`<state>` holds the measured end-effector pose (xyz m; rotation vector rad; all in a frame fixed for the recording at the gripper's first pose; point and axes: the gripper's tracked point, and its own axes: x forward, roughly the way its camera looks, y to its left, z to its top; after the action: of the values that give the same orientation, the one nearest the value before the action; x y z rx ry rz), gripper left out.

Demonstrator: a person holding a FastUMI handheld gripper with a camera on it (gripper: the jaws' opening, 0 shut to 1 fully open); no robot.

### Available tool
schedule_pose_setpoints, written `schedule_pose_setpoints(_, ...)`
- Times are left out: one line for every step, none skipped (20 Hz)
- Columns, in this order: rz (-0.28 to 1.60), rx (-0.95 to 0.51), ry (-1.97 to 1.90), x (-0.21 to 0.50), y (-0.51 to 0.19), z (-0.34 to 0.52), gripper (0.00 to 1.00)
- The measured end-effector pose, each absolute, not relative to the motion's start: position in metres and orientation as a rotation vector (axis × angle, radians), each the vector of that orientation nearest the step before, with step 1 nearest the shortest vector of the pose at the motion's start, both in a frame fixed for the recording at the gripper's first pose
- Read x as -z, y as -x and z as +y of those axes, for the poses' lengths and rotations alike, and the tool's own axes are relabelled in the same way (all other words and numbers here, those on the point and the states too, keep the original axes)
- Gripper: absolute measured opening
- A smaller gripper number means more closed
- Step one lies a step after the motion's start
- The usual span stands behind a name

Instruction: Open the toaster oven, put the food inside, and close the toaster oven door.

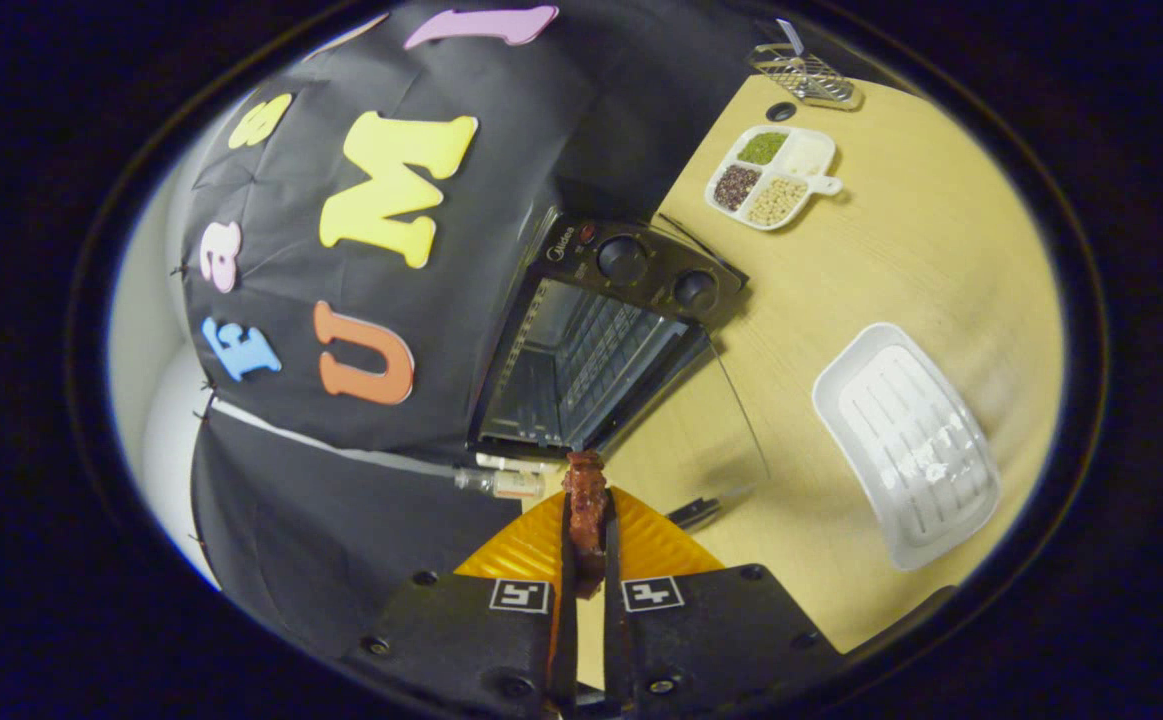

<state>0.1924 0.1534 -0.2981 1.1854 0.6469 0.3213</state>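
**Food pinched in the claw, oven standing open ahead**

The food (pixel 586 510), a dark reddish-brown piece, sat squeezed between the two fingers of the gripper (pixel 587 545), with both fingers pressed against its sides. Its upper end poked out past the fingertips toward 12 o'clock, pointing at the oven mouth.

Just beyond that tip stood the toaster oven (pixel 591 340), a black box with two round knobs (pixel 622 259) along its control panel. Its cavity was exposed, wire rack visible inside, and the glass door (pixel 711 420) hung swung out toward 2 o'clock of the food, its dark handle (pixel 693 513) lying close to the fingers at about 3 o'clock.

The wooden table (pixel 901 250) spread out on that side. A white ribbed tray (pixel 906 445) lay on it at 3 o'clock of the food, well apart from the claw. Farther off at 1 o'clock rested a white divided dish (pixel 773 177) holding grains and seeds in four sections, and beyond it a small wire basket (pixel 803 76) near the table's far edge.

At 9 o'clock of the food's tip, just beside the oven's lower corner, lay a small pale tube-like object (pixel 513 484) that I could not identify.
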Motion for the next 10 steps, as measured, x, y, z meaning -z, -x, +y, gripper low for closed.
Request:
schedule_pose_setpoints(0.621, -0.301, -1.228, 0.296, -0.201, 0.164, 0.13)
schedule_pose_setpoints(0.592, -0.285, -1.289, 0.295, -0.214, 0.176, 0.13)
schedule_pose_setpoints(0.573, -0.252, -1.326, 0.299, -0.226, 0.186, 0.13)
schedule_pose_setpoints(0.568, -0.207, -1.339, 0.307, -0.237, 0.192, 0.13)
schedule_pose_setpoints(0.571, -0.173, -1.347, 0.315, -0.245, 0.201, 0.13)
schedule_pose_setpoints(0.561, -0.152, -1.361, 0.319, -0.254, 0.209, 0.13)
schedule_pose_setpoints(0.545, -0.133, -1.381, 0.320, -0.264, 0.217, 0.13)
schedule_pose_setpoints(0.526, -0.116, -1.406, 0.321, -0.273, 0.223, 0.13)
schedule_pose_setpoints(0.501, -0.096, -1.438, 0.322, -0.285, 0.226, 0.14)
schedule_pose_setpoints(0.475, -0.078, -1.448, 0.321, -0.295, 0.229, 0.14)
